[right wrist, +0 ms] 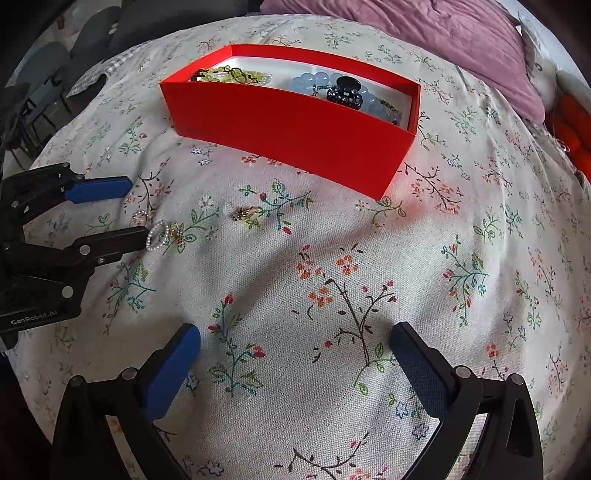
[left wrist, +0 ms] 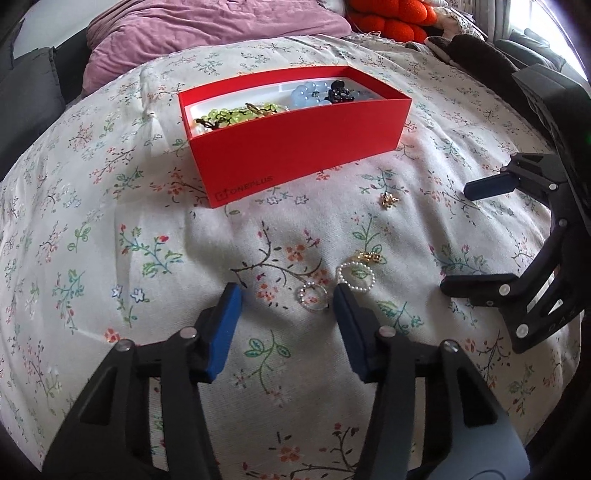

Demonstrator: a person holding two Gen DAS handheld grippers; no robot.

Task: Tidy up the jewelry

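Note:
A red box (left wrist: 295, 144) (right wrist: 295, 122) sits on the floral bedspread and holds green beads (left wrist: 236, 112) (right wrist: 232, 75), blue beads (left wrist: 308, 94) (right wrist: 314, 83) and a black hair clip (left wrist: 340, 92) (right wrist: 345, 90). On the cloth lie a small bead ring (left wrist: 313, 297) (right wrist: 139, 218), a pearl ring with a gold charm (left wrist: 356, 275) (right wrist: 159, 236), and a gold earring (left wrist: 388, 199) (right wrist: 245, 215). My left gripper (left wrist: 287, 299) (right wrist: 127, 212) is open, with the small ring between its fingers. My right gripper (right wrist: 295, 341) (left wrist: 456, 236) is open and empty.
A purple pillow (left wrist: 207, 33) (right wrist: 424, 40) lies behind the box. An orange plush (left wrist: 391, 18) and dark clothing (left wrist: 469, 51) sit at the far right of the bed. Grey chairs (right wrist: 48, 77) stand beyond the bed's edge.

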